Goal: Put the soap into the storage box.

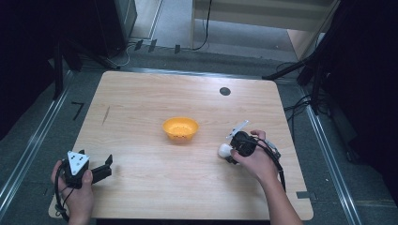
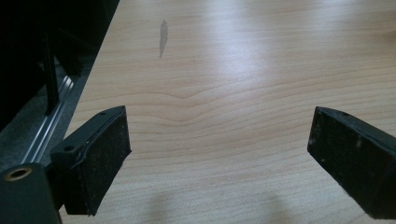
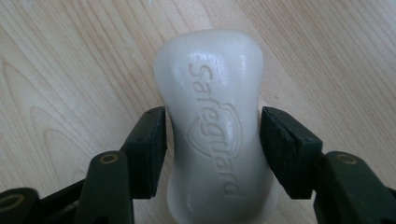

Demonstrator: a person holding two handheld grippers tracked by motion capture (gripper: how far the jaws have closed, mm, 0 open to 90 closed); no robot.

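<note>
Soap bar (image 3: 215, 135) sits between right jaws, contact unclear, lower end hidden; left jaws apart.

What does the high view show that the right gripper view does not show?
High view alone: the orange bowl mid-table, the left gripper open near the left edge, and both hands. Right gripper view alone: the word Safeguard moulded into the white soap, with a jaw at each side of its waist. Both: the soap, the right gripper and the wooden table.
</note>
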